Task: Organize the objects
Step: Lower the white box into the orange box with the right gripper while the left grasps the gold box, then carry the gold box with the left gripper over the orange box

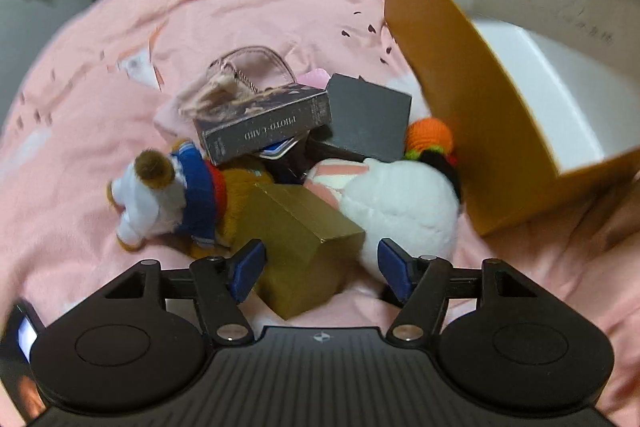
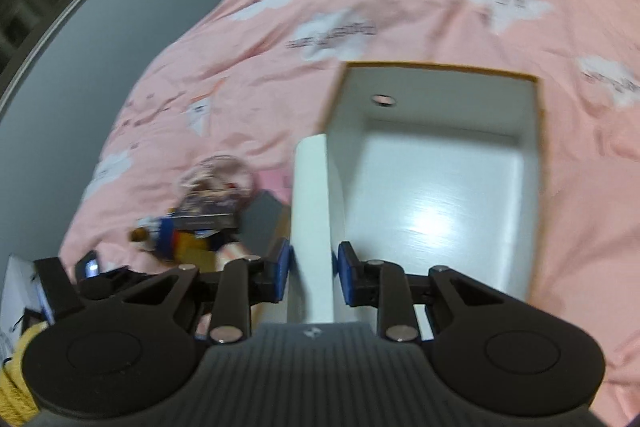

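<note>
Your open box (image 1: 472, 131) stands tilted on the bed (image 1: 280, 7), right of the heap: card box (image 1: 264, 127) atop, plush (image 1: 400, 211) nearest the box.

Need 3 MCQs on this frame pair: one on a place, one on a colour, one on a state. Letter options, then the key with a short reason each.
1. Where does the gold box lie?
A. Inside the open box
B. On the bedspread, beside the white plush
C. On the grey floor

2. What colour is the outside of the open box?
A. Orange-brown
B. Blue
C. Green

3. How do the two grippers stand?
A. Both open and empty
B. Left gripper open and empty, right gripper shut on the open box's white wall
C. Left shut on the gold box, right open

Key: 1 B, it sits in the pile next to the white plush. 2 A, its outer walls are orange-brown, the inside white. 3 B, the left pads stand wide apart with nothing gripped, the right pads press the wall.
</note>
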Demonstrator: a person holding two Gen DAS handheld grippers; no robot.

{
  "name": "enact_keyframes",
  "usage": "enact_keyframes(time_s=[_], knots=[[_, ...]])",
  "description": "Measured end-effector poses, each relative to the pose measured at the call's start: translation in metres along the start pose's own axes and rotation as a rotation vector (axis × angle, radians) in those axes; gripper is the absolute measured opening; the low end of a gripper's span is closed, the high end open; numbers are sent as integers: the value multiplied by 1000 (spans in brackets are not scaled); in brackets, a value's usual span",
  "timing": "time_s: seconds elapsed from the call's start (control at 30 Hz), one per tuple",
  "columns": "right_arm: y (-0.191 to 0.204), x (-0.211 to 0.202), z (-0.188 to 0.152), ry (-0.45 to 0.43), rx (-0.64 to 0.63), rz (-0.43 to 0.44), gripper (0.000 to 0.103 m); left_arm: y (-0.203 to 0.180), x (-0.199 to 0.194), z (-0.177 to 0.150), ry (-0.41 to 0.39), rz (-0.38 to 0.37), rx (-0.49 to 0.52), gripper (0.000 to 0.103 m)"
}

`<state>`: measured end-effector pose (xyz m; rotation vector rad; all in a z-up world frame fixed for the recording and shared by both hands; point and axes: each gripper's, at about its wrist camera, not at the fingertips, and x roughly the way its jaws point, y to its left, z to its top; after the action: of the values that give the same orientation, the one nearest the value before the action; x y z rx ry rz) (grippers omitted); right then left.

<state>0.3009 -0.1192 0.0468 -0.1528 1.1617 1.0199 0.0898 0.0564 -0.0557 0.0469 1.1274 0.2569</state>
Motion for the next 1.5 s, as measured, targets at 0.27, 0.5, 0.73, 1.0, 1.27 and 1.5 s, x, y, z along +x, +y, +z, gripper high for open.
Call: enact_keyframes(time_s=[0.27,0.5,0.73,1.0,1.27,1.5], knots=[[-52,46,-21,110,136,-5,27,-24,15,-5,-7,122,142,83],[-50,59,-19,148,93,16,27,-32,30,-11,20,222,195,73],[-59,56,-19,207,13,-11,32,-23,-1,-8,-79,170,112,59],[-51,68,-10,270,-181,-166,32,16,-41,13,-160,-87,-131,54],[-39,88,-16,312,-359,-212,46,25,-52,32,-184,-192,-182,51],[-5,90,-24,393,-452,-77,46,32,-65,51,-224,-283,-208,51]])
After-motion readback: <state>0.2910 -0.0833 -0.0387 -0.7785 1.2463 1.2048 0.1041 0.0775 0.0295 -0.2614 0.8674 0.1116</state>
